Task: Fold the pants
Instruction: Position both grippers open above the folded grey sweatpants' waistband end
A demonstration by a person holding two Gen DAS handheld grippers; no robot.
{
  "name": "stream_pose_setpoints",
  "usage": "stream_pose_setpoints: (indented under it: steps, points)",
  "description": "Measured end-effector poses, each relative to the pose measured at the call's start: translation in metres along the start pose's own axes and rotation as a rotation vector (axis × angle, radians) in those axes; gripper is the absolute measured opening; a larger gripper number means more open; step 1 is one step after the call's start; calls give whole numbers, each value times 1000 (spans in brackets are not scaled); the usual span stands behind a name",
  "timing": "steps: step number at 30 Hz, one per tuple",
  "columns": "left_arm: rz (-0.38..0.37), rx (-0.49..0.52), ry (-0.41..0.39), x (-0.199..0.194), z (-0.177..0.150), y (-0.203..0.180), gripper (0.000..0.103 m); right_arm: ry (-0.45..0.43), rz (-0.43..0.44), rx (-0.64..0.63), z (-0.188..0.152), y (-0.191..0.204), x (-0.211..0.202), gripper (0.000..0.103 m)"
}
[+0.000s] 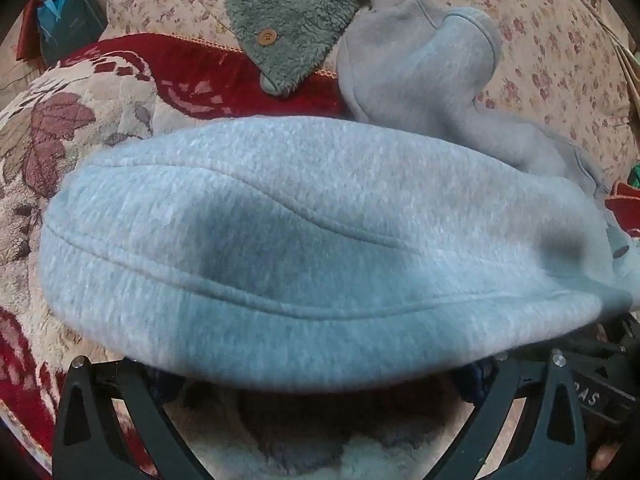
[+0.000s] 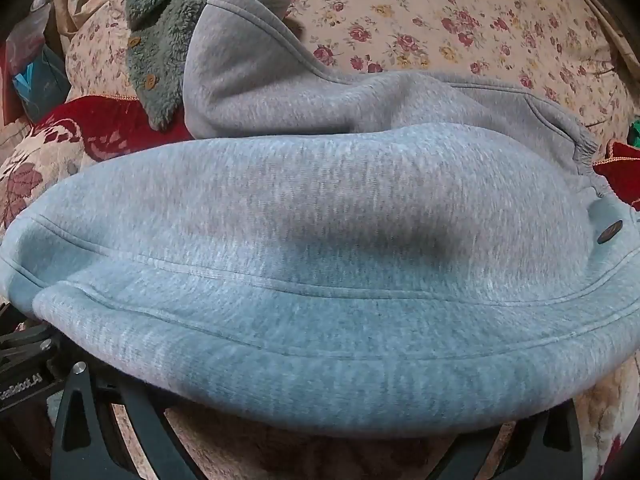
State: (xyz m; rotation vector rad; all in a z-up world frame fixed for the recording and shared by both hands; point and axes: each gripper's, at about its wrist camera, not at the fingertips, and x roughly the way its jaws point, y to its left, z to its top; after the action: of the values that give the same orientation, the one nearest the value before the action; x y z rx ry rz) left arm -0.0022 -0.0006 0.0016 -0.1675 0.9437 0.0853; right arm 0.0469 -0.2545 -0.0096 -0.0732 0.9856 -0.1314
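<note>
Clearly both grippers stand spread wide, each with a fold of the grey pants (image 1: 304, 240) lying across its 2 black fingers. In the left wrist view the left gripper (image 1: 316, 432) has its fingers (image 1: 86, 412) apart at the bottom of the frame, and the thick hem of the fabric drapes over their tips rather than being pinched between them. The right gripper (image 2: 316, 440) shows the same in its own view: fingers (image 2: 80, 420) wide, cloth draped over the top, nothing squeezed.

The pants lie on a bed, over a red and cream patterned blanket (image 1: 80, 128) at the left and a floral sheet (image 2: 460, 20) toward the far side. One leg of the pants runs away toward the far edge, its cuff end raised (the near part is bunched into a rounded mound). A small brown button (image 2: 610, 232) sits near the elastic waistband at the right. A green fleece garment (image 1: 288, 12) with wooden buttons lies at the far left, touching the pant leg.
</note>
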Motion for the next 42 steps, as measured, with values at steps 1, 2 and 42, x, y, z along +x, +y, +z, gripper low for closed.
stream_pose_setpoints:
  steps: [1, 2, 42]
  points:
    - [0, -3, 4, -3, -1, -1, 103, 3, 13, -1, 0, -1, 0, 103]
    - [0, -4, 7, -7, -3, -2, 103, 8, 31, -10, 0, -3, -1, 103]
    - [118, 62, -257, -129, -25, -90, 103, -144, 206, -92, -19, -76, -129, 103]
